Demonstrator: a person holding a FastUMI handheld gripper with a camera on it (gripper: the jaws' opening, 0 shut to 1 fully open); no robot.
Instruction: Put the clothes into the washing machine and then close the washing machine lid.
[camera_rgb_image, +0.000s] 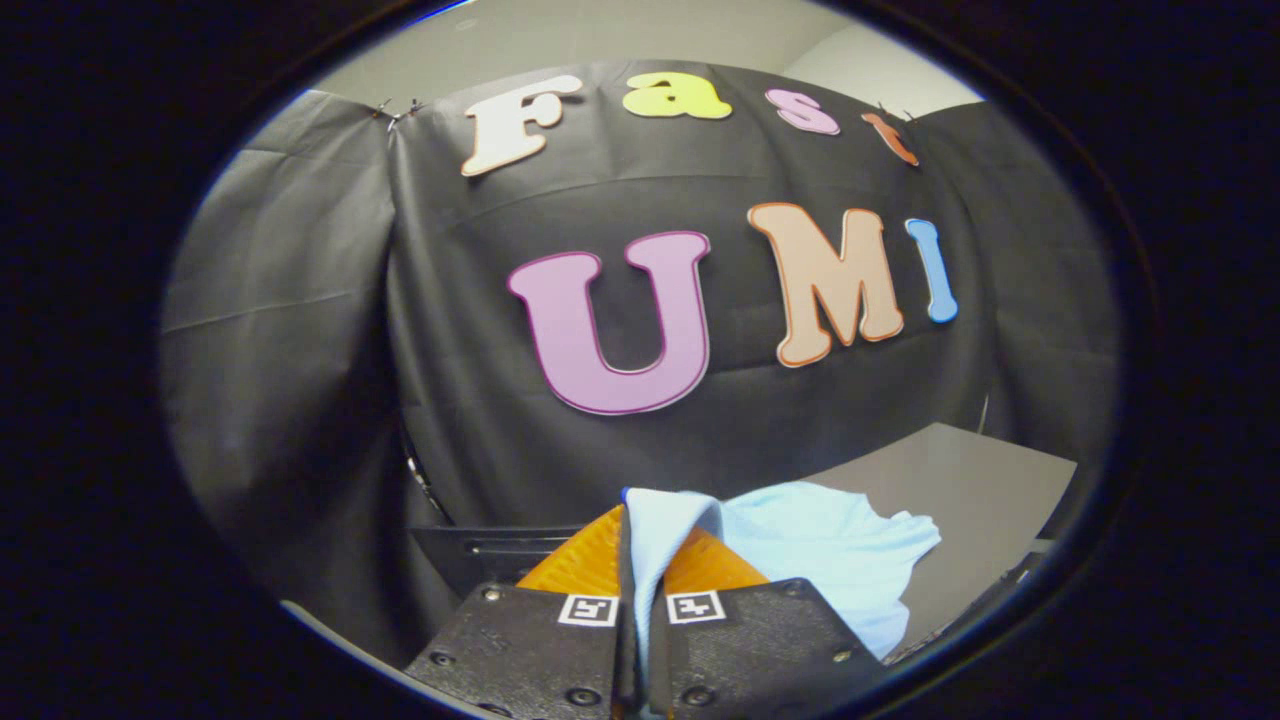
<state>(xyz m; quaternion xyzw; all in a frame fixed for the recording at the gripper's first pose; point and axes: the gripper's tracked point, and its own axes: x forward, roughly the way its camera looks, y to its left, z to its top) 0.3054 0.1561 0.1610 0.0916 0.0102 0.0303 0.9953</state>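
Currently the gripper (645, 545) is clamped on one piece of clothing, a light blue garment (820, 560): both fingers (585, 560) press a fold of the cloth, which runs as a narrow strip down the slot between them and pokes up just past the tips.

Rest of the garment spills off to the right of the fingers and hangs loose, draped in front of a grey tabletop (960, 480) that sits beyond and to the right. Cannot tell if the hanging part touches the table.

Count: one garment, one gripper, two fingers. Each finger block carries one square black-and-white marker tag (588, 609), two tags in all, just behind the pads on either side of the cloth strip. Pattern only, no readable text on them. No brand or label visible on the garment.

Just ahead of the left finger, low down, there is a dark flat panel (500, 550) with a couple of small fasteners; cannot tell what it belongs to.

Beyond all that, black cloth wall (450, 400), creased, pinned up with clips at the top edge. Pale room wall (600, 35) above the cloth.
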